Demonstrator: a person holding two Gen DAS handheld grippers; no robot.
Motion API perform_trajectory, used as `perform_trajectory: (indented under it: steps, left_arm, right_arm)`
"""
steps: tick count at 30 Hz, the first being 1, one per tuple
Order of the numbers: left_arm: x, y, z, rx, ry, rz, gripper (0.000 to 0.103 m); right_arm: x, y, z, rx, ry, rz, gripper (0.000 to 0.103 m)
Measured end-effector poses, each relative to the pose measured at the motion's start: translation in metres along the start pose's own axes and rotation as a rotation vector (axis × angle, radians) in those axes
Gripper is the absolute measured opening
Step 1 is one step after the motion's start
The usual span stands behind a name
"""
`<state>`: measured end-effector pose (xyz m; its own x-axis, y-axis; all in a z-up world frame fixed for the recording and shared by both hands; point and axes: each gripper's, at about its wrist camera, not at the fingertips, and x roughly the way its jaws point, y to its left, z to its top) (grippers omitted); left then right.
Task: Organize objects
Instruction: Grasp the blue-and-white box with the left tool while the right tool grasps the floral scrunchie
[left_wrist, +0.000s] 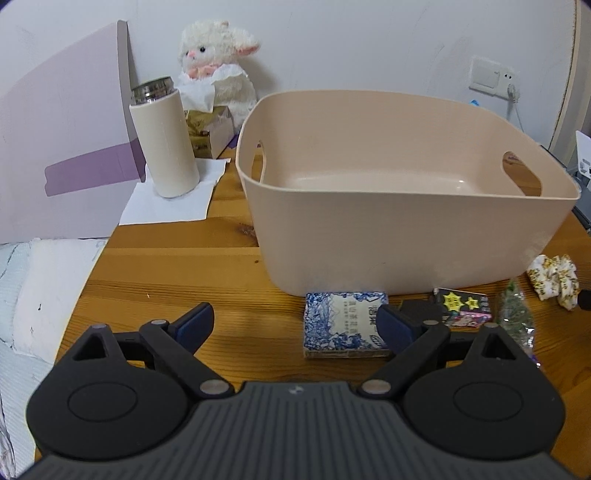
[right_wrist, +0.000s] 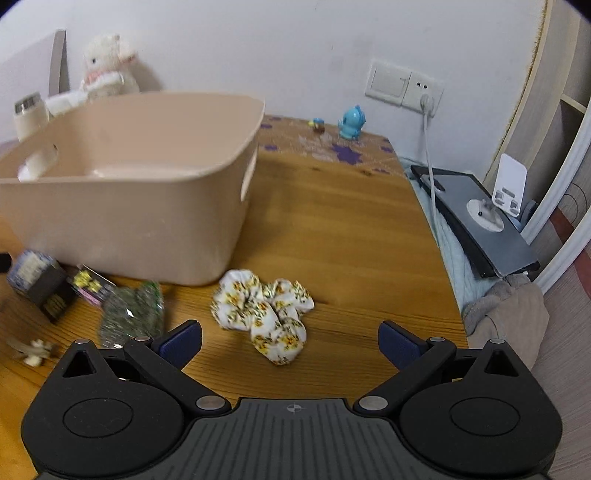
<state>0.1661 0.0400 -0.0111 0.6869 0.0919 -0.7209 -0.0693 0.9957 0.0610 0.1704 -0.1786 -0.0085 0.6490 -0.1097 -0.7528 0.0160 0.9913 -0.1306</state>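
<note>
I have the wooden counter (right_wrist: 332, 221) under both cameras, and the biggest thing on it is the beige storage bin (left_wrist: 399, 236), empty as far as I can see into it, its handle cut-outs at the two short ends. Everything I would put away lies along the bin's near wall, toward my edge of the counter.

The left tongs (left_wrist: 295, 326) are spread wide and hold nothing. The blue-and-white patterned box (left_wrist: 341, 325) lies flat on the counter just ahead and toward their right finger, which overlaps its right end in the left wrist view; its long side runs across my line of approach, so I judge I would have to shift right to straddle it. Beyond it sit a small black box (right_wrist: 51, 295) and a star-printed packet (left_wrist: 461, 306).

The right tongs (right_wrist: 290, 345) are also spread and empty. The floral scrunchie (right_wrist: 264, 314) lies directly between and just ahead of their fingers, near the bin's right corner, so the right hand is the nearer one and needs only a straight push forward. A clear green-filled packet (right_wrist: 131, 314) lies to its left.
</note>
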Motion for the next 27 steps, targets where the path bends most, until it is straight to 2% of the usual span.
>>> perform_trajectory:
  steps: [7, 15, 19, 21, 23, 24, 25, 26, 27]
  left_arm:
    - [0.02, -0.003, 0.0, 0.008, 0.025, -0.045, 0.095]
    - [0.04, -0.011, 0.001, 0.007, 0.044, -0.061, 0.095]
    - [0.046, -0.014, 0.001, 0.005, 0.057, -0.072, 0.094]
    - [0.049, -0.014, -0.001, -0.007, 0.057, -0.081, 0.093]
    - [0.052, -0.011, -0.002, -0.026, 0.068, -0.094, 0.087]
    - [0.053, -0.01, -0.002, -0.033, 0.081, -0.103, 0.076]
    - [0.052, -0.01, -0.003, -0.023, 0.075, -0.09, 0.068]
    - [0.051, -0.01, -0.003, -0.006, 0.072, -0.077, 0.065]
    - [0.051, -0.01, -0.004, -0.002, 0.072, -0.078, 0.065]
  right_arm:
    - [0.031, 0.0, -0.001, 0.002, 0.029, 0.004, 0.103]
    - [0.05, 0.0, -0.001, 0.027, 0.036, 0.018, 0.103]
    - [0.053, 0.0, 0.002, 0.045, 0.024, 0.033, 0.096]
    - [0.053, 0.0, 0.002, 0.059, 0.014, 0.057, 0.088]
    - [0.05, 0.001, 0.002, 0.065, 0.003, 0.082, 0.072]
    - [0.049, 0.002, 0.002, 0.061, -0.002, 0.09, 0.067]
    - [0.046, 0.005, 0.001, 0.051, -0.007, 0.101, 0.055]
    - [0.045, 0.008, 0.002, 0.04, -0.009, 0.108, 0.04]
    - [0.043, 0.011, 0.002, 0.025, -0.011, 0.111, 0.034]
